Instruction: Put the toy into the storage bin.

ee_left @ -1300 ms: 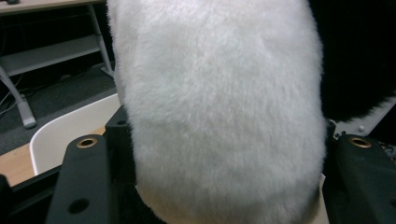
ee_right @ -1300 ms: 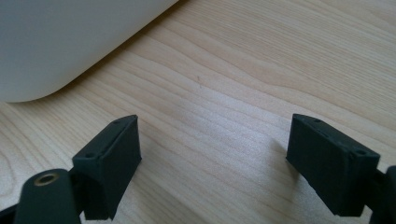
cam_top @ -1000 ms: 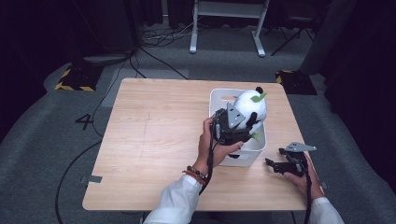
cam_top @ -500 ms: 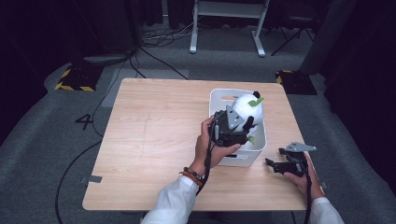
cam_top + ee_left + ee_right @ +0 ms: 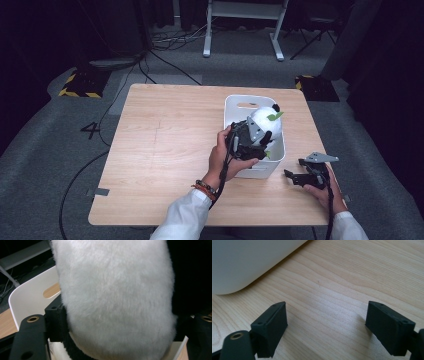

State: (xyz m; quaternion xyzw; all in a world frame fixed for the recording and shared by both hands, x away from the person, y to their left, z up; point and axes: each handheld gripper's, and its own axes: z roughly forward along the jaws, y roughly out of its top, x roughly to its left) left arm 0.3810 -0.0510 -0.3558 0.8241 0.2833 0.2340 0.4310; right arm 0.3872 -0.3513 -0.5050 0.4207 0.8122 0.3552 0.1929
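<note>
Nearest the person, the right gripper (image 5: 295, 176) rests on the wooden table (image 5: 165, 150) beside the bin, jaws wide apart and empty. The left gripper (image 5: 260, 145) reaches into the white plastic bin (image 5: 232, 107), its jaws just opening around a white-and-black plush panda (image 5: 264, 122) that sits inside and still lies between them. The toy looks light, soft and squashy, best pinched around its body; the bin's walls crowd any approach.

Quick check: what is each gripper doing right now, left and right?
Left gripper: jaws just opening around the plush toy in the white bin; grip cannot be told.
Right gripper: open, holding nothing, over the table.
</note>
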